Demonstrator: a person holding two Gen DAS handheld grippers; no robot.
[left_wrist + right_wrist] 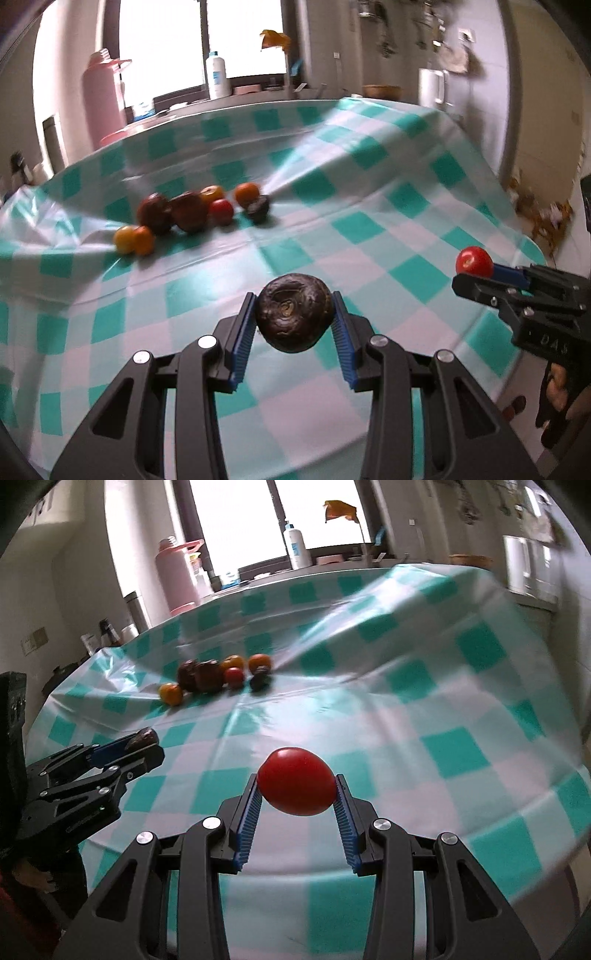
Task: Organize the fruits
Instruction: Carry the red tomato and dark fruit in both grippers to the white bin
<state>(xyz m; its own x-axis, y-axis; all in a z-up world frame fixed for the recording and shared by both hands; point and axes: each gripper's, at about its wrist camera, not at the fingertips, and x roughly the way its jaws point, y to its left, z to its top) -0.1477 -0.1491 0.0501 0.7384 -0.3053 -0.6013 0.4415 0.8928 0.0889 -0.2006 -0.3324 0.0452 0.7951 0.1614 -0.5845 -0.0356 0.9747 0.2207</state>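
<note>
While both grippers hang above the checked tablecloth (369,206), the left gripper (294,317) clamps a dark brown fruit (293,314) and the right gripper (297,788) clamps a red tomato (296,781); the fruit cluster (192,214) lies far left.

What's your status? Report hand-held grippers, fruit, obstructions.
Left hand-held gripper shut on dark brown fruit. Right hand-held gripper shut on red tomato. Fruit pile ahead on checked tablecloth. Nothing in the way.

- Checked cloth (369,229), teal/white, creased, covers my table.
- Pink flask (101,96) at far left edge.
- White bottle (296,546) on window sill.
</note>
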